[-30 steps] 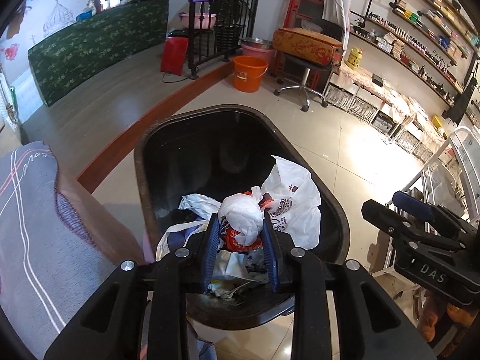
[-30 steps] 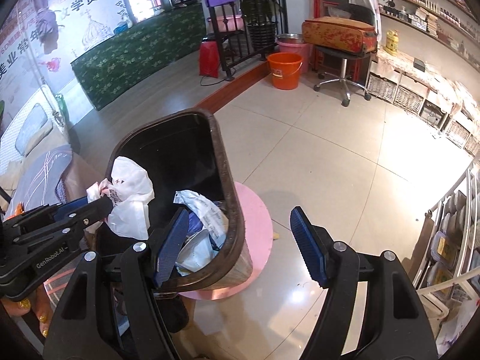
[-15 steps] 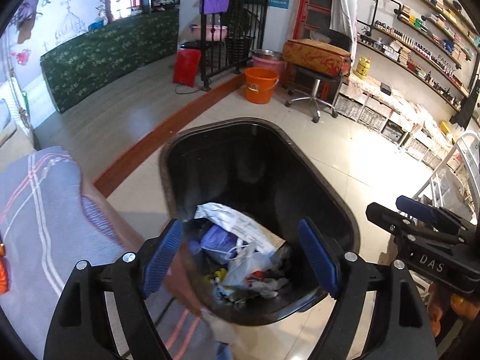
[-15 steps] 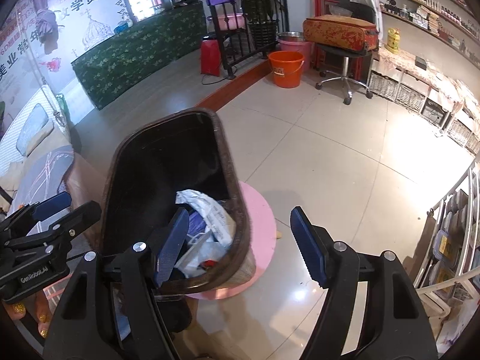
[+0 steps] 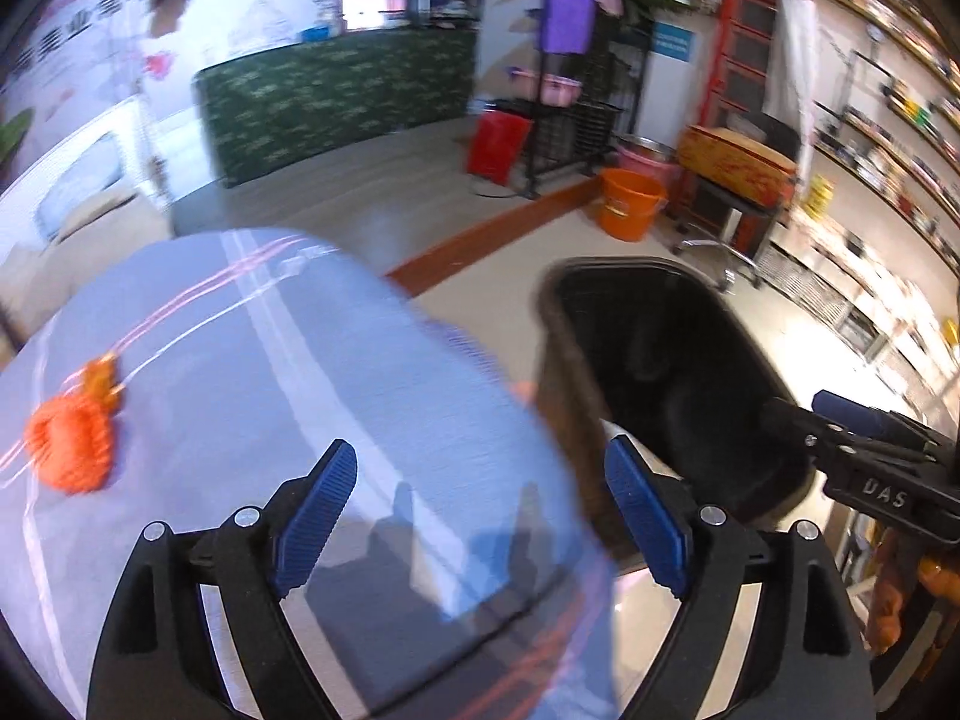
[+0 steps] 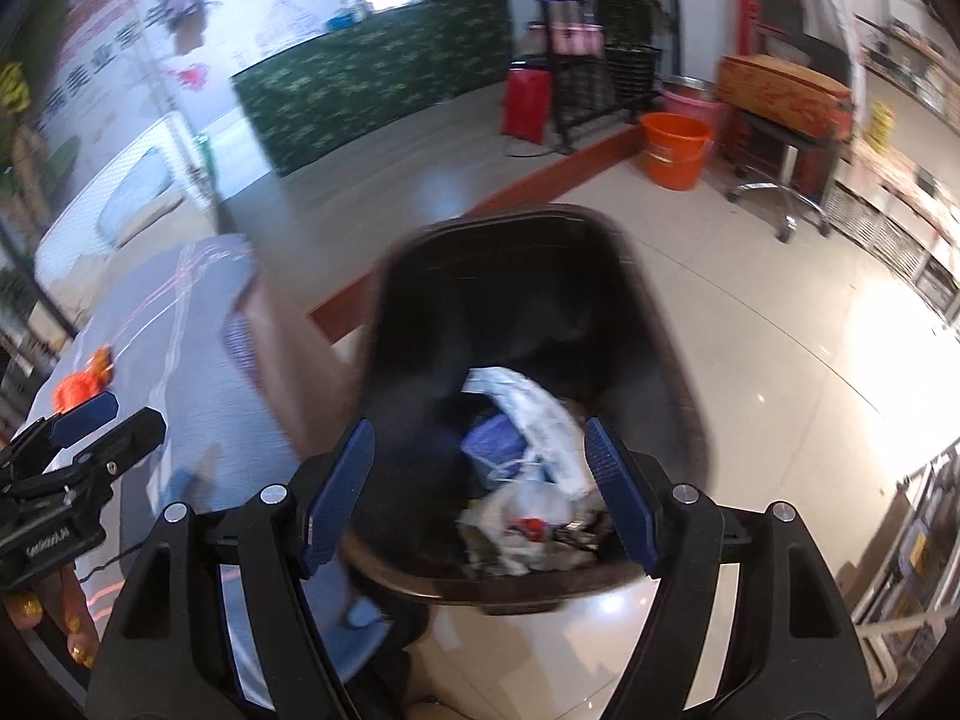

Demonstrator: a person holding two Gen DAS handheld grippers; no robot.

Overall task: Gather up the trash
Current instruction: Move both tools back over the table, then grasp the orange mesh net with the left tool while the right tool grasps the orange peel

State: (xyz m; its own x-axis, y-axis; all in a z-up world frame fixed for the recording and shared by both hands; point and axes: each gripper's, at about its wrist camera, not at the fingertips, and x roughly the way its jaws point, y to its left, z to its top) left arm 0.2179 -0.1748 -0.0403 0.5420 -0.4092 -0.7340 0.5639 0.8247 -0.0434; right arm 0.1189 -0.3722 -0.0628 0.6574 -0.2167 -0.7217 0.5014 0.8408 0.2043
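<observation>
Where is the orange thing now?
The orange thing lies on the blue-grey cloth, far left in the left wrist view, left of the black bin.

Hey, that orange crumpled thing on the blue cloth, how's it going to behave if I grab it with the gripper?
The orange crumpled thing looks wrinkled and lumpy, so it is probably soft and will squash between the pads. It seems light for its bulk. Its irregular shape makes rolling unlikely, though it may slide on the smooth blue cloth. The picture is blurred, so its material is uncertain.

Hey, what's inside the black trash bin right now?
The black trash bin holds crumpled white plastic bags, something blue or purple, and small scraps with a red bit. Whatever lies beneath that pile is covered.
</observation>
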